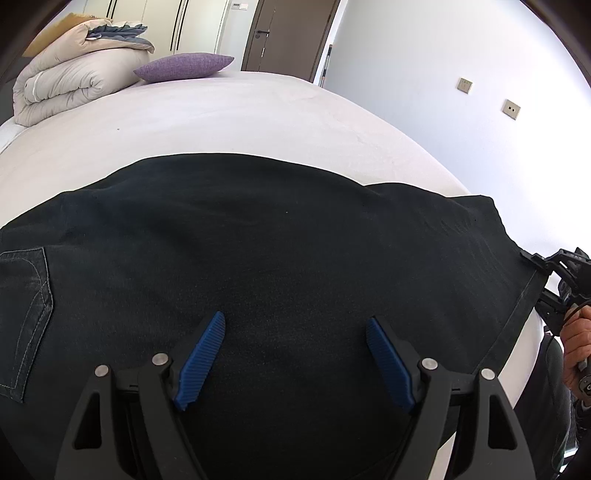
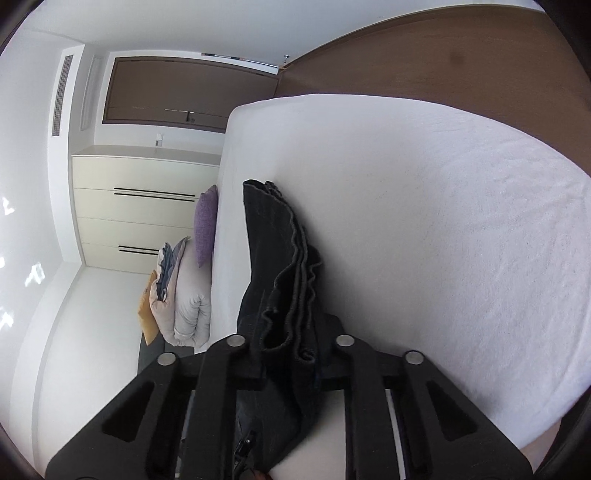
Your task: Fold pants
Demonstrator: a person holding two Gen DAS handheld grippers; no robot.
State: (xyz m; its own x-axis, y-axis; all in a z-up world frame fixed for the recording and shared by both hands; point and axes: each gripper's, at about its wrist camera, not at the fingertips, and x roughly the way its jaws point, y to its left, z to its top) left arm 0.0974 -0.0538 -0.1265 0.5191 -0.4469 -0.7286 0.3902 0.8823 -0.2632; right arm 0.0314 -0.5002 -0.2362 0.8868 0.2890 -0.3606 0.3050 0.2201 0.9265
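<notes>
Black pants point(image 1: 258, 258) lie spread across the white bed point(image 1: 240, 118), a back pocket point(image 1: 26, 317) at the left. My left gripper point(image 1: 295, 354) hovers just above the dark cloth with its blue pads point(image 1: 201, 362) wide apart, holding nothing. My right gripper point(image 2: 288, 354) is shut on the bunched hem end of the pants point(image 2: 280, 266), whose layered edges stick out past the fingers. In the left wrist view the right gripper point(image 1: 554, 284) holds the pants' right end at the bed's edge.
A folded duvet point(image 1: 74, 81) and a purple pillow point(image 1: 184, 66) sit at the far end of the bed. A white wall point(image 1: 461, 74) and brown door point(image 1: 288, 33) lie beyond. A wardrobe point(image 2: 140, 210) and wooden floor point(image 2: 443, 55) show in the right wrist view.
</notes>
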